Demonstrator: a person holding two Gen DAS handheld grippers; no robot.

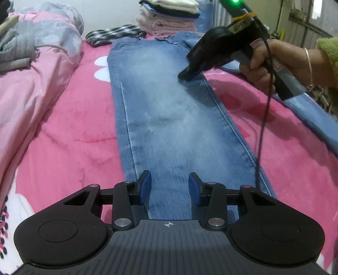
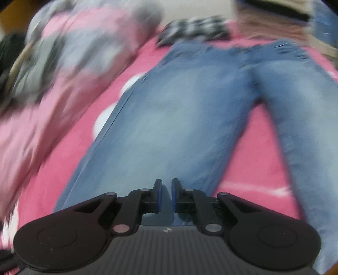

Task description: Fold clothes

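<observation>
My left gripper (image 1: pixel 170 188) hangs over the near end of one leg of the jeans (image 1: pixel 169 118), its jaws parted, blue pads clear of the denim with nothing between them. The jeans lie flat on the pink bed cover (image 1: pixel 63 131), waistband toward the far edge of the bed, the second leg splayed off toward the right edge. My right gripper (image 1: pixel 187 74), held in a hand (image 1: pixel 266 63) with a green sleeve (image 1: pixel 329 48), points down at the upper part of that same leg; in its own blurred view its jaws (image 2: pixel 166 195) are all but closed, and I cannot tell whether they pinch any cloth. A stack of folded clothes (image 1: pixel 169 19) and a checked garment (image 1: pixel 114 35) sit at the bed's far edge; a rumpled quilt (image 1: pixel 42 42) lies along the left.
</observation>
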